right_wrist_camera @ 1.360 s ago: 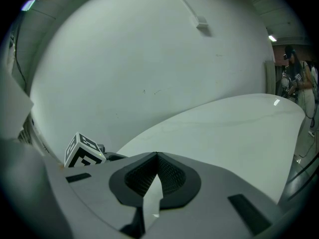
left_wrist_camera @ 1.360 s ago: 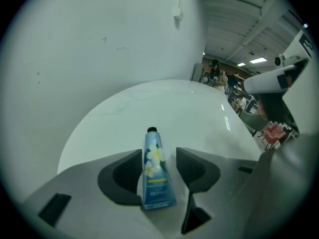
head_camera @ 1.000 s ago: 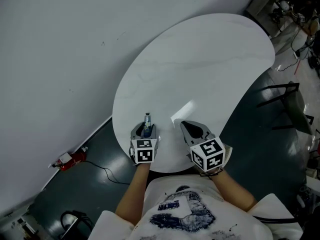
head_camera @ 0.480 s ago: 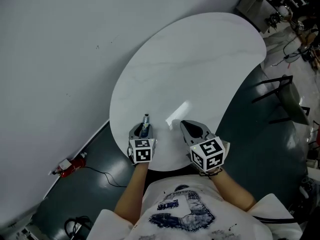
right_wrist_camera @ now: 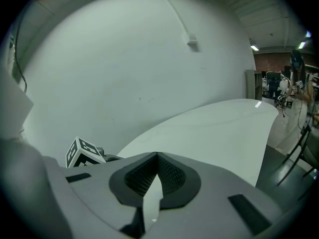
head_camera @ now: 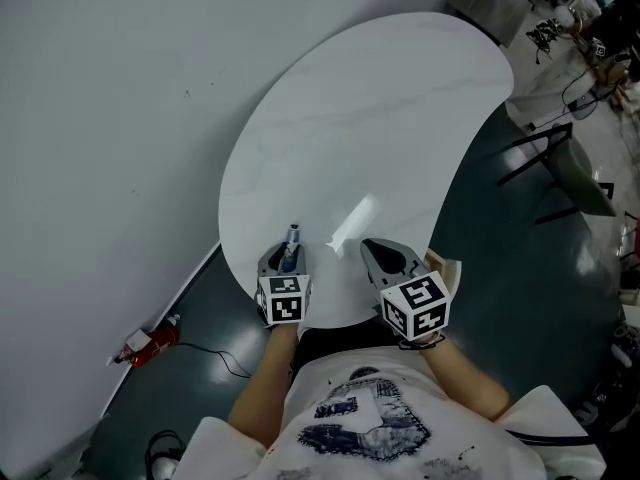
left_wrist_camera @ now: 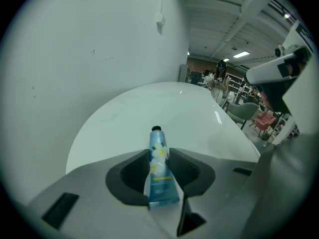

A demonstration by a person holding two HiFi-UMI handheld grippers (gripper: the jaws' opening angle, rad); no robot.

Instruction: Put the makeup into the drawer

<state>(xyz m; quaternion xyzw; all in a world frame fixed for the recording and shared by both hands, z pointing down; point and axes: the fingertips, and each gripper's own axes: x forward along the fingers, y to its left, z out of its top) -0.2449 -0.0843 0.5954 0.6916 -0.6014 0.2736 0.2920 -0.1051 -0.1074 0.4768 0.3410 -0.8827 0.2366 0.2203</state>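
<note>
A blue tube of hand cream (head_camera: 293, 236) (left_wrist_camera: 159, 168) with a white flower print and a black cap stands between the jaws of my left gripper (head_camera: 289, 254) (left_wrist_camera: 159, 152). The jaws have just been closing and their dark pads press on the tube's sides. The cap points away from me over the white oval table (head_camera: 380, 118) (left_wrist_camera: 144, 108). To its right, my right gripper (head_camera: 372, 249) (right_wrist_camera: 157, 156) is shut with nothing between its pads and hangs over the table's near edge. No drawer shows in any view.
A plain grey wall runs along the table's left side. A dark chair (head_camera: 565, 173) stands on the floor to the right. A red object (head_camera: 143, 343) with a black cable lies on the floor at lower left. The left gripper's marker cube (right_wrist_camera: 82, 153) shows in the right gripper view.
The head view has swung, so the table sits more up and left in it. The right gripper has drawn slightly back over the near edge. The left keeps the tube.
</note>
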